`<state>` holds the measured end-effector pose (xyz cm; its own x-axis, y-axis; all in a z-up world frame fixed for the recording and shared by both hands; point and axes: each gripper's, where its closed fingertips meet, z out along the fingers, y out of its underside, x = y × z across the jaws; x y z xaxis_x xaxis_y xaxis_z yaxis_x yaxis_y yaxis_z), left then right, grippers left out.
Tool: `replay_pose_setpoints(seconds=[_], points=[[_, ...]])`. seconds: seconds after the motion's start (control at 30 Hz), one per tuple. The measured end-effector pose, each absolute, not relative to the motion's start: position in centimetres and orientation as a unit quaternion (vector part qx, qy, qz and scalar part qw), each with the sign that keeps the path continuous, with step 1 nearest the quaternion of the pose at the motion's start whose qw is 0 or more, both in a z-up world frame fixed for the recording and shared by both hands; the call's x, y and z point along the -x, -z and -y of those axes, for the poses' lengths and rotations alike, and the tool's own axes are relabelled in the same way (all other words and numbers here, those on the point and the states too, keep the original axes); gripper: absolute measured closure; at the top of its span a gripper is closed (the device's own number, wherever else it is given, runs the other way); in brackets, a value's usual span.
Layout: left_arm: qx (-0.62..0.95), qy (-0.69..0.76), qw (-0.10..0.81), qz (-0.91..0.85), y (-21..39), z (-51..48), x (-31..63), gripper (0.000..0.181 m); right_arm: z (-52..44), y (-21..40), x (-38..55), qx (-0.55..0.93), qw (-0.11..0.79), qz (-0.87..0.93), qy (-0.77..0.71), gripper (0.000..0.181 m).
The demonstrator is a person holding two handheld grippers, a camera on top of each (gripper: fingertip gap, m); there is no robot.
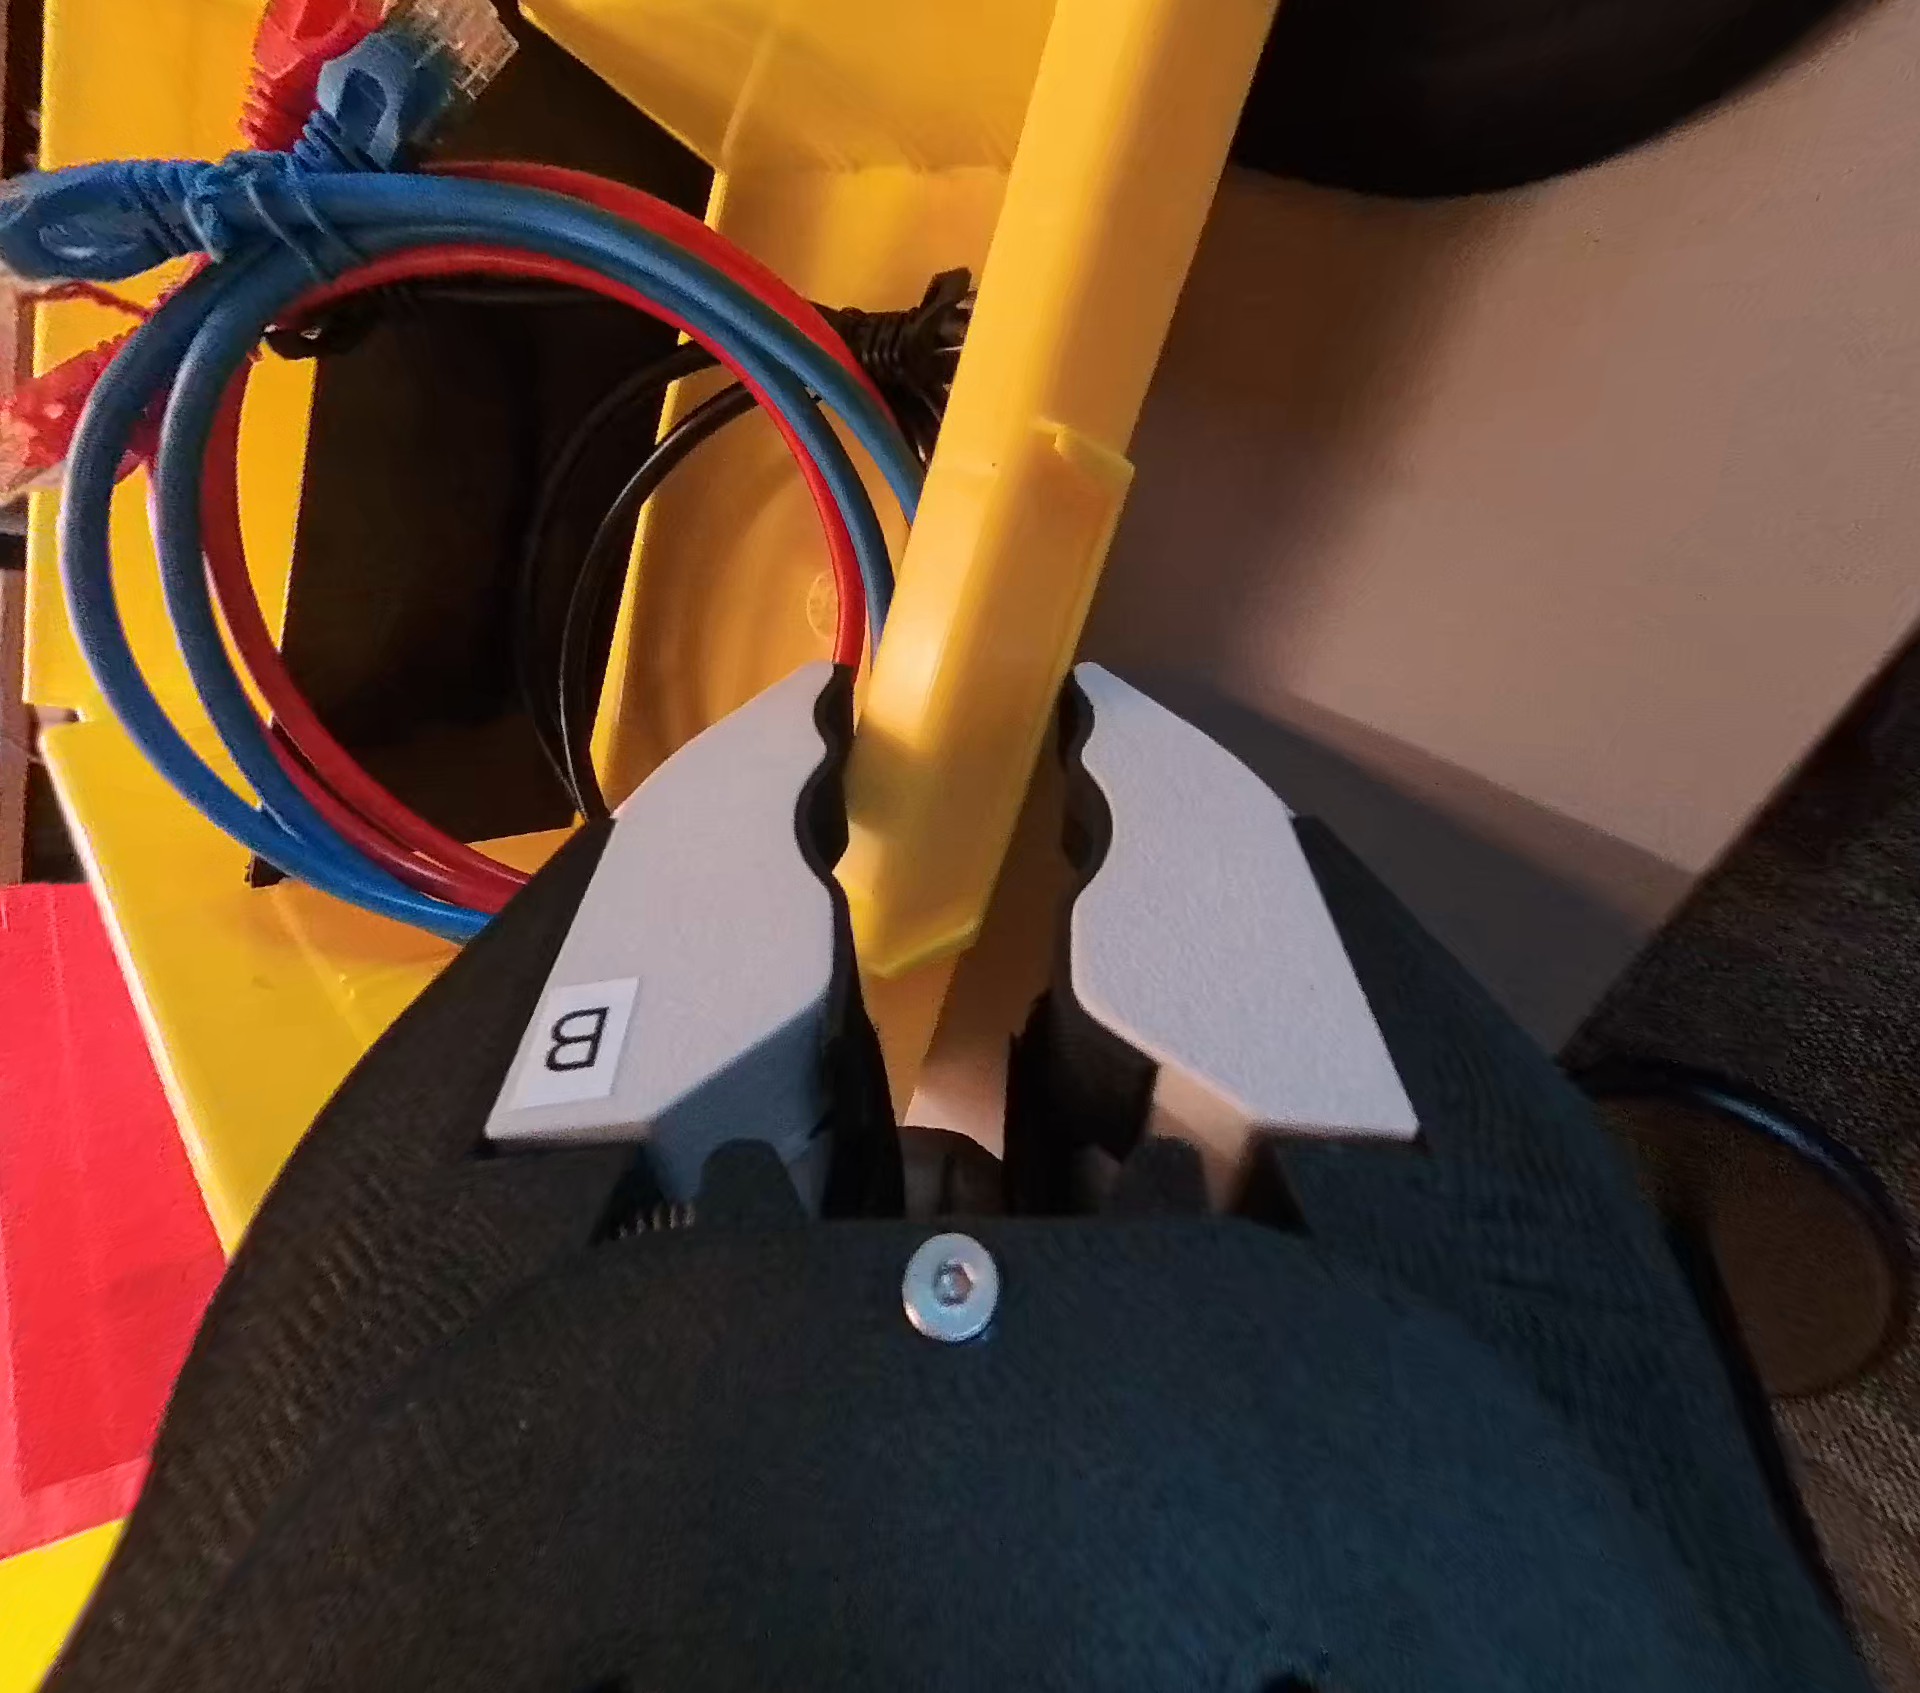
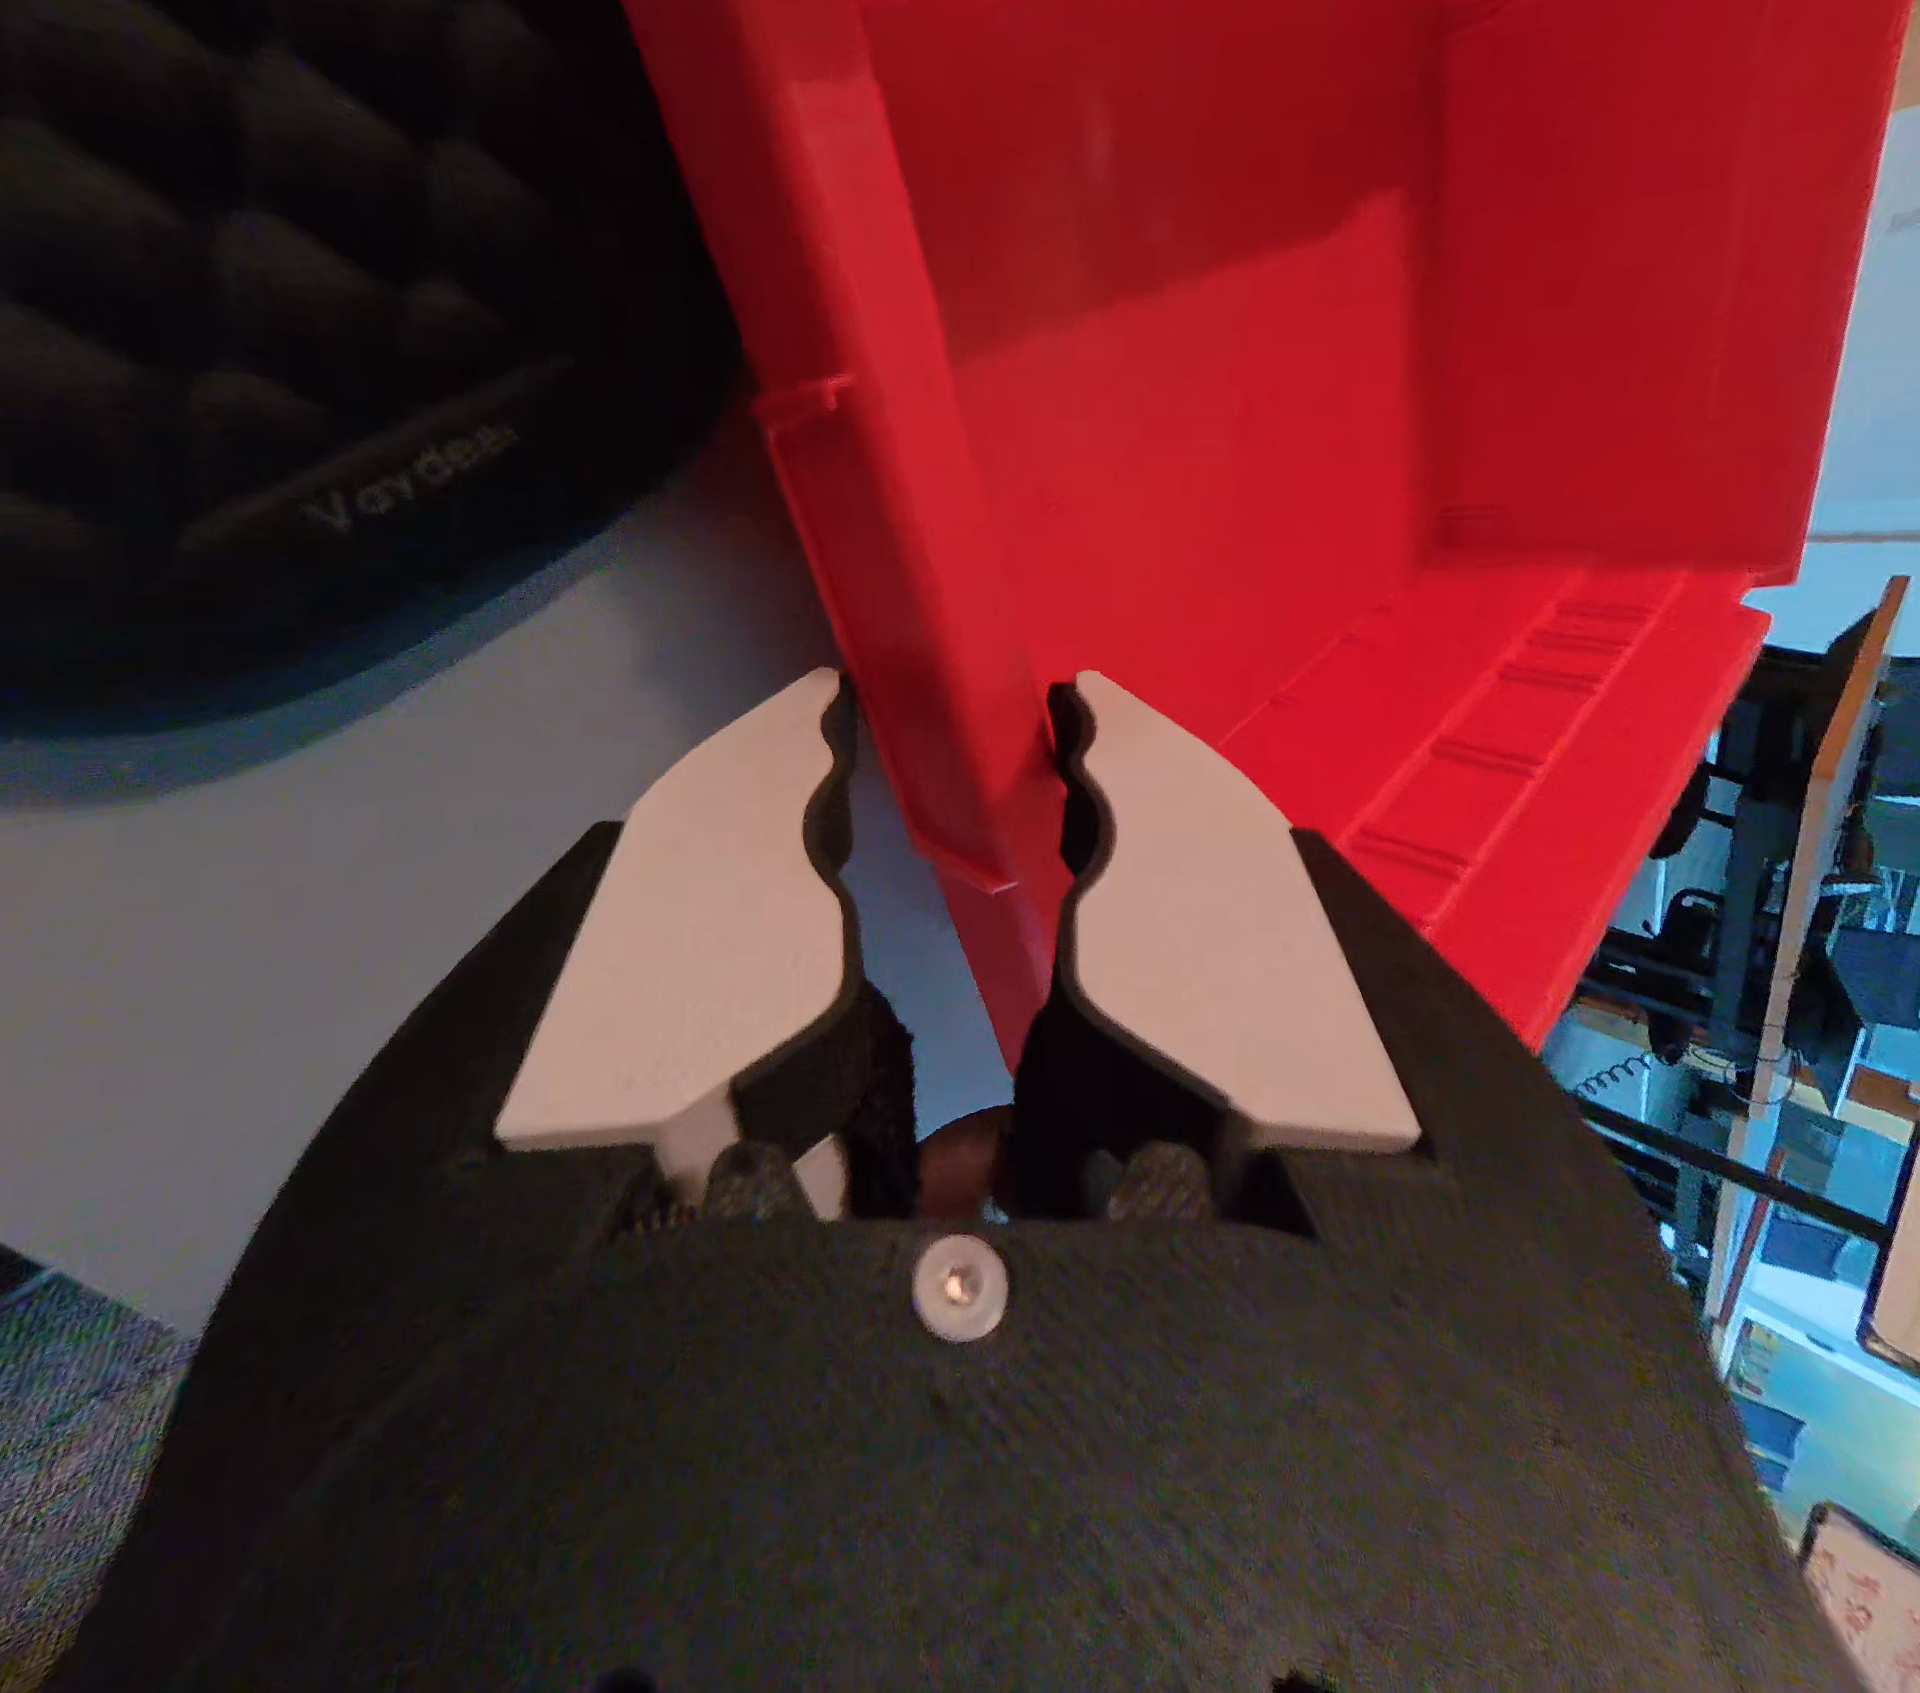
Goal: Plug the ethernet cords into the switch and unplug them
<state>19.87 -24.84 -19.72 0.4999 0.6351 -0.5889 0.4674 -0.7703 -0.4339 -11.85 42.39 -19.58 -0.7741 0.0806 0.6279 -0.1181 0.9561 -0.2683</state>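
Observation:
A yellow bin holds a coiled blue ethernet cord and a red ethernet cord, tied together, with clear plugs at the bin's upper left. A dark box and a thin black cable also lie inside; I cannot tell if the box is the switch. My left gripper is shut on the yellow bin's side wall. My right gripper is shut on the side wall of a red bin, whose inside shows nothing.
A dark egg-crate foam pad lies on the pale table left of the red bin. A red surface shows at the lower left of the left wrist view. Shelving and clutter stand beyond the table edge. The left gripper's tips are roughly 75 cm from the right gripper's.

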Motion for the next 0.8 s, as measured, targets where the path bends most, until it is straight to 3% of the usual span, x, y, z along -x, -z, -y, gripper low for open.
replay_pose_setpoints(seconds=[0.17, 0.33, 0.43, 0.5, 0.57, 0.63, 0.8], points=[[0.817, -0.399, 0.23, 0.346, 16.2, 22.6, -20.7, 0.13, -43.0, 18.3, 11.3, 0.025, 0.359, 0.914, -0.186, 0.119], [0.647, -0.533, 0.383, 0.389, 4.3, 23.1, -18.0, 0.118, -39.4, 9.9, 9.5, 0.059, 0.4, 0.813, -0.419, 0.1], [0.592, -0.514, 0.393, 0.481, 0.4, 25.6, -14.9, 0.094, -35.5, 2.3, 6.6, 0.03, 0.401, 0.668, -0.626, 0.082], [0.621, -0.449, 0.4, 0.503, -0.5, 25.5, -12.1, 0.071, -33.0, -0.8, 4.0, 0.003, 0.351, 0.601, -0.718, 0.08], [0.666, -0.389, 0.336, 0.54, 0.6, 27.2, -9.1, 0.061, -30.1, -1.8, 1.1, -0.036, 0.264, 0.577, -0.772, 0.078], [0.683, -0.315, 0.239, 0.614, 3.0, 30.3, -7.0, 0.062, -27.4, -1.7, -1.2, -0.07, 0.197, 0.565, -0.798, 0.078], [0.665, -0.104, 0.082, 0.735, 10.9, 35.0, -4.9, 0.064, -22.4, 0.8, -4.0, -0.134, 0.136, 0.573, -0.797, 0.078]])
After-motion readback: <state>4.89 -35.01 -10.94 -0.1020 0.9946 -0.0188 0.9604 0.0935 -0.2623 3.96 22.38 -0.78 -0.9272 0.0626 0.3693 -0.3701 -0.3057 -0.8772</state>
